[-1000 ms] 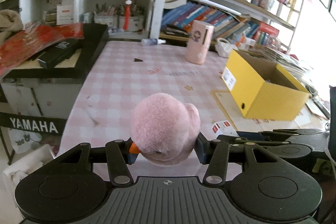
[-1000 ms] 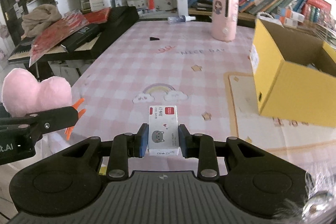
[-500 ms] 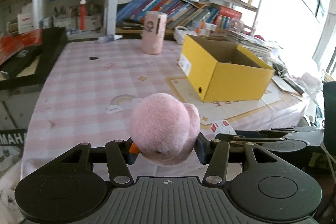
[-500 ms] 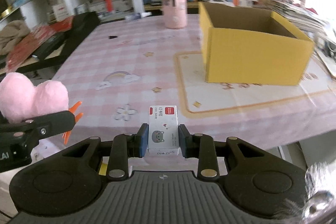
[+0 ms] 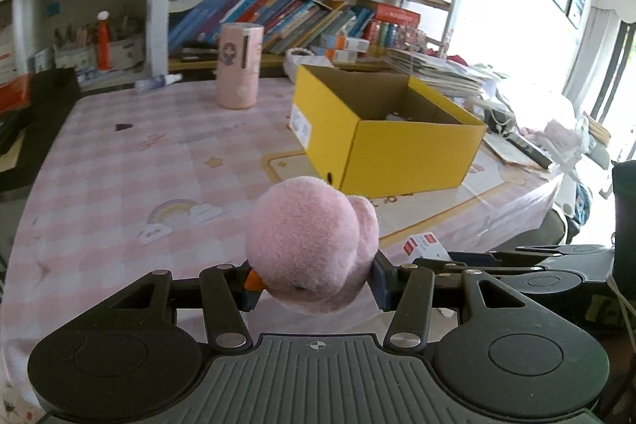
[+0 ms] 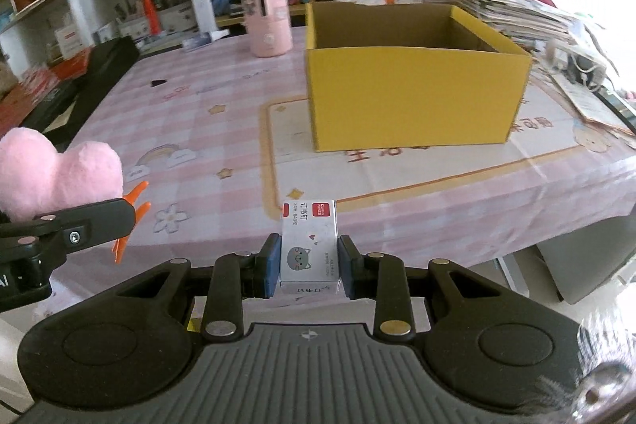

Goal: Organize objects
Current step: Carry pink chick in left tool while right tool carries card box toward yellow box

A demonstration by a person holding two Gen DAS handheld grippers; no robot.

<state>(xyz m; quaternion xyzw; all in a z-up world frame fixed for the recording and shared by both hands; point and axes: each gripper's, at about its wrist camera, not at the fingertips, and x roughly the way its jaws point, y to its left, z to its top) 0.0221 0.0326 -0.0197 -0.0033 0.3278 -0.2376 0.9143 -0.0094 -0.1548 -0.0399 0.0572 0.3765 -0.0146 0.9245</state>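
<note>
Your left gripper is clenched on a fluffy pink plush toy with orange feet; the toy bulges up and forward from between the pads. In the right wrist view the same toy shows at 9 o'clock, its orange feet hanging off the black finger of the left gripper.

Your right gripper is clenched on a small white cardboard staple box with a grey cat print and red labels. Both blue pads press its long sides, and the box stands upright between them. In the left wrist view this box appears at 3 o'clock, beside the pink toy.

Both grippers are held over the near edge of the counter with the pink checked tablecloth. An open yellow cardboard box stands on the counter at 1 o'clock in the right wrist view, well apart from both grippers. You can see a little of its contents in the left wrist view only, too small to identify. A pink cylindrical container stands upright at 11 o'clock, near the far edge.
</note>
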